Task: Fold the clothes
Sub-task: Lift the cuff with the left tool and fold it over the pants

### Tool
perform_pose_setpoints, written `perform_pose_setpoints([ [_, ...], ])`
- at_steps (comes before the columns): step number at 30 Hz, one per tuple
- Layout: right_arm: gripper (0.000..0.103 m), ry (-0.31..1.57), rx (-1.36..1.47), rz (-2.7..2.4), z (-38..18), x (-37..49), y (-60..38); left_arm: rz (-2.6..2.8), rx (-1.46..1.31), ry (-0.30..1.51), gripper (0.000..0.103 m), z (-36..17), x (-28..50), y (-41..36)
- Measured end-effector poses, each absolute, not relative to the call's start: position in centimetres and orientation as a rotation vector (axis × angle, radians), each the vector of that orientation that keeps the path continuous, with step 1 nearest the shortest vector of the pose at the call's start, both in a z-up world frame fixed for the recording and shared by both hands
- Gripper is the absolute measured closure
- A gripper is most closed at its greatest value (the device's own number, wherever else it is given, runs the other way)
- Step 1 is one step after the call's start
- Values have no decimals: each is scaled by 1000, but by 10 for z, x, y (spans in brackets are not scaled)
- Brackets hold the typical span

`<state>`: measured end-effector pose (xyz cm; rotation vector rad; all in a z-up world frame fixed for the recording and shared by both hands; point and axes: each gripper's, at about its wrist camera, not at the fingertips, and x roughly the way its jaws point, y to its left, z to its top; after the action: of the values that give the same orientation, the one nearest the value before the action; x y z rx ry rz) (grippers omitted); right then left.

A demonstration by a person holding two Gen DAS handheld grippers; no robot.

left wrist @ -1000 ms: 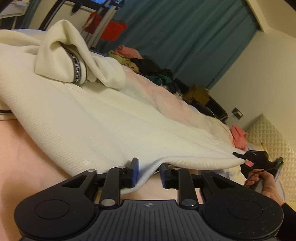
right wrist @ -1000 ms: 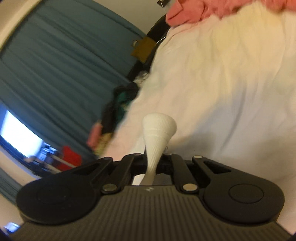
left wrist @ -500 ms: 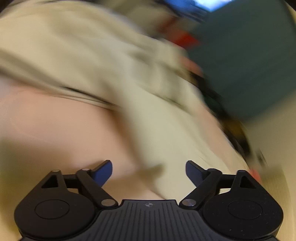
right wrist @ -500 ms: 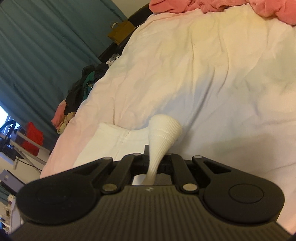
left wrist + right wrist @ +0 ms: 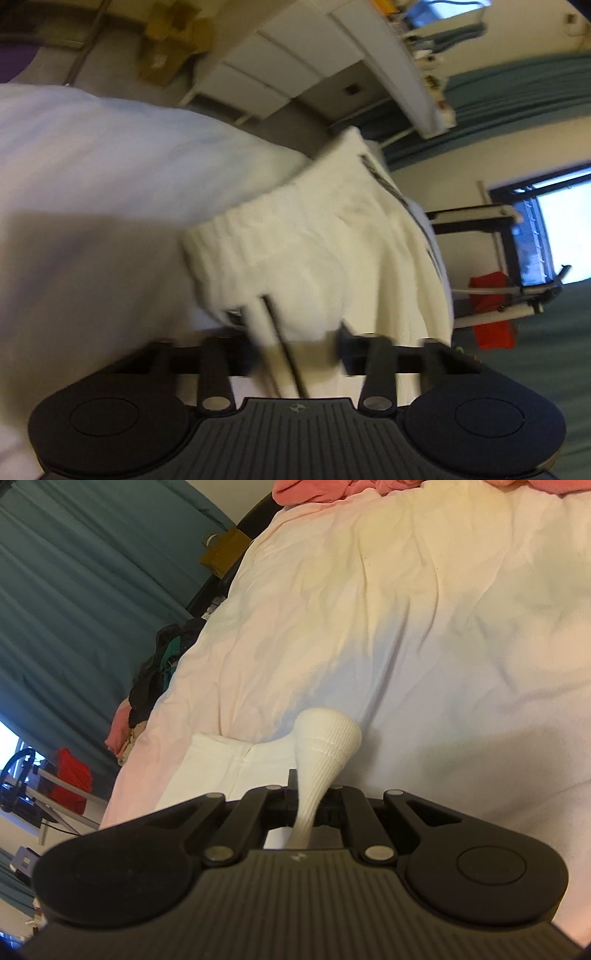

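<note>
Teal curtains [image 5: 74,602] hang behind the bed [image 5: 424,620], where the cream garment [image 5: 314,251] lies (its waistband is gathered). Fingers of the left gripper [image 5: 295,350] are closing, with its drawstring end between them. Fingers of the right gripper [image 5: 308,797] are fully closed, pinching a ribbed cuff [image 5: 327,742].

Your left wrist view sits close on the white garment [image 5: 314,236], rolled sideways; right faces across the bed [image 5: 443,609], garment at 6 o'clock, shared.
</note>
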<state>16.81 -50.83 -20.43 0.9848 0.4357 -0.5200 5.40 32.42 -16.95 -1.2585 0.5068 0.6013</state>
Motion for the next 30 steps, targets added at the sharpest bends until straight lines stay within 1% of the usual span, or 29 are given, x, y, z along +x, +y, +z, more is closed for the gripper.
perform_pose_setpoints([
  [2, 97, 439, 981, -529, -203, 168, -507, 607, -1196, 522, 79, -153, 51, 335],
  [4, 98, 435, 990, -538, -201, 167, -506, 589, -1123, 490, 81, -125, 43, 349],
  [7, 98, 429, 1000, -553, -198, 165, -506, 509, -1128, 503, 82, -95, 30, 379],
  [10, 97, 406, 978, -571, -188, 158, -503, 440, -1169, 563, 83, -84, 10, 394],
  [12, 97, 365, 978, -591, -179, 148, -501, 424, -1131, 602, 83, -79, 4, 397],
  [14, 98, 320, 978, -621, -167, 134, -497, 419, -1060, 643, 84, -82, -1, 397],
  [16, 97, 327, 946, -681, -159, 125, -494, 428, -989, 696, 83, -96, -6, 399],
  [21, 97, 525, 955, -794, -182, 124, -498, 444, -846, 815, 81, -133, -11, 394],
  [22, 97, 547, 955, -793, -185, 124, -500, 436, -826, 817, 80, -137, -11, 392],
  [24, 97, 552, 957, -782, -185, 124, -502, 428, -764, 810, 72, -139, -15, 385],
  [27, 94, 571, 910, -790, -179, 129, -498, 425, -632, 823, 59, -129, -17, 371],
  [29, 93, 576, 903, -796, -177, 130, -499, 408, -571, 823, 44, -122, -19, 362],
  [30, 89, 579, 898, -800, -175, 131, -500, 397, -547, 816, 40, -118, -20, 357],
])
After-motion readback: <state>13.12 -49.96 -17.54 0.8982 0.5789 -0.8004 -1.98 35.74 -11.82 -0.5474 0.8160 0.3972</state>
